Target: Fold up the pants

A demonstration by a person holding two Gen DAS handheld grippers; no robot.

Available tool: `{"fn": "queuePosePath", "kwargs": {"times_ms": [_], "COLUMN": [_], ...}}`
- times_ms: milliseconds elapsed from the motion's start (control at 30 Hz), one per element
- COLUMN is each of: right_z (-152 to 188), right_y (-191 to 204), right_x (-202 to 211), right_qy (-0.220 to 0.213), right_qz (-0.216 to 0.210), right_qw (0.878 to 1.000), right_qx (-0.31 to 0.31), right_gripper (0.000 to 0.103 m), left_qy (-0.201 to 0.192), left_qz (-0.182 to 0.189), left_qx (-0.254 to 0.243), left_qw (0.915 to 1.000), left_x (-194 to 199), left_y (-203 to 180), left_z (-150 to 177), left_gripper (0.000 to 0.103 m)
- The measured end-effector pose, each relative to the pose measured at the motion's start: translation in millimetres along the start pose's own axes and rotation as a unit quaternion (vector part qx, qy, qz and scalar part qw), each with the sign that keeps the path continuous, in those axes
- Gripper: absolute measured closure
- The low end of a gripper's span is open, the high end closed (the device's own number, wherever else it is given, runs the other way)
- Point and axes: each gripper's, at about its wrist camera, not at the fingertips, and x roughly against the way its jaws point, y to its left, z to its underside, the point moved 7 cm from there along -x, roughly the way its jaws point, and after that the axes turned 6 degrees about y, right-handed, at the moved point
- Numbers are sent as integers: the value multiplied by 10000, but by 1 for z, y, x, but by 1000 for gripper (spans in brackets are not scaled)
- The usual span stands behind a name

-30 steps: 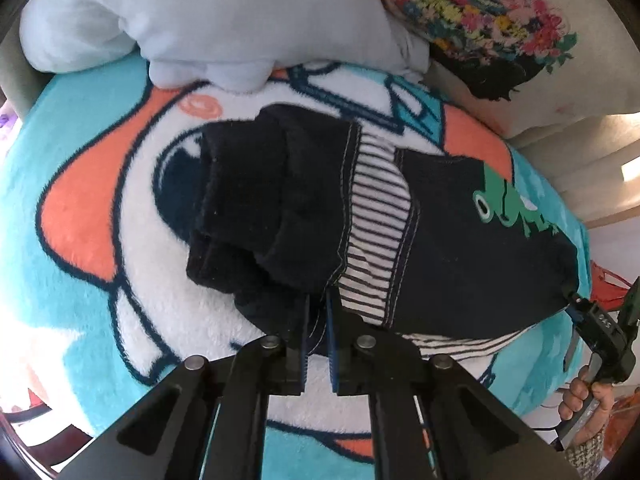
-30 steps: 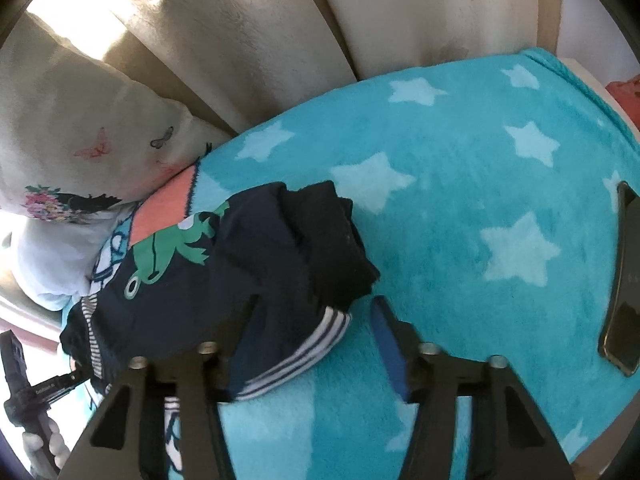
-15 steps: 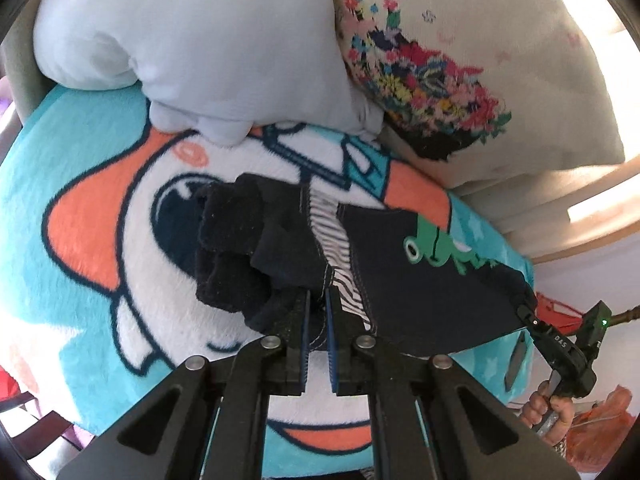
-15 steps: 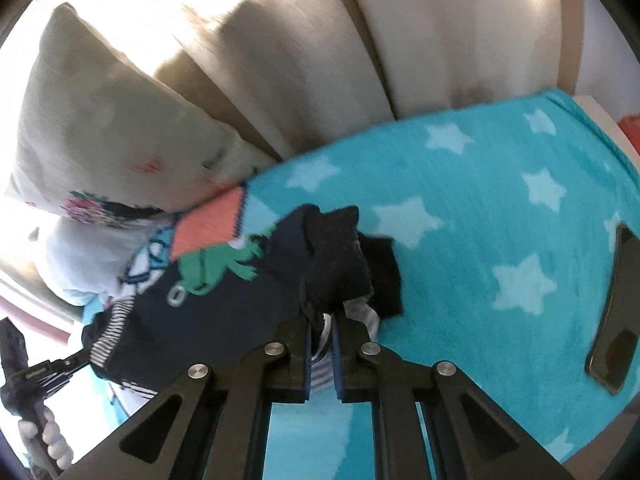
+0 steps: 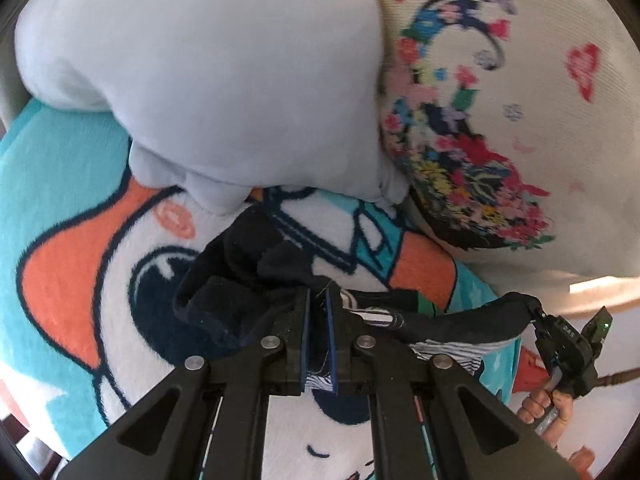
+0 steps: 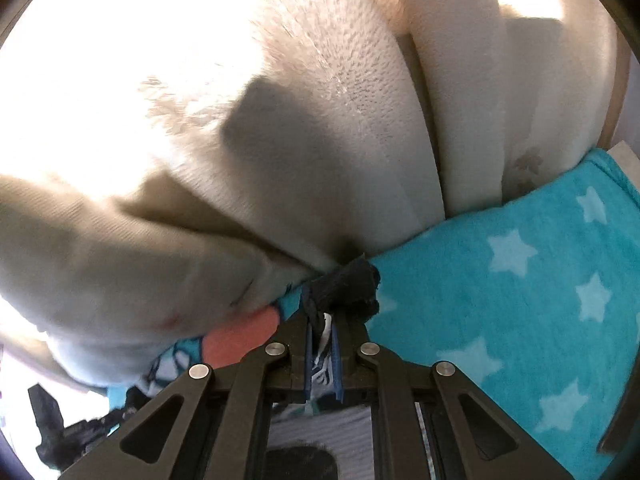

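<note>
At the near edge of the left wrist view, the left gripper (image 5: 318,314) has its jaws clamped on the dark navy pants with a striped waistband (image 5: 240,276), which stretch rightward to the right gripper (image 5: 538,316), its jaws also clamped on them. The pants hang just above the teal plush blanket with a cartoon print (image 5: 68,184). Beyond lie a pale grey pillow (image 5: 224,80) and a cream floral cushion (image 5: 500,120).

Teal star blanket (image 5: 60,168) bears a white pillow (image 5: 224,80) and floral cushion (image 5: 500,120)
</note>
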Motion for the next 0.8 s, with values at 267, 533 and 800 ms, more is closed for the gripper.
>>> {"fn": "queuePosePath", "kwargs": {"times_ms": [267,533,800], "right_z": [-24,-5,77], "right_y": [-3,0,-45], "right_x": [-40,-33,7], "right_qy": [94,31,353], "right_qz": [364,718,723], "right_qw": [9988,9973,9955], "right_qx": [-319,147,504], "right_gripper": [95,41,41], "left_qy": [-230,-360,68], "left_qz": [-135,-274,-307], "left_qx": [312,-137,-230], "left_qw": [9992,9989,9992], "left_x": [5,36,15], "left_y": [11,22,61], "left_z": [-41,-13,53], "left_gripper": [90,54,47]}}
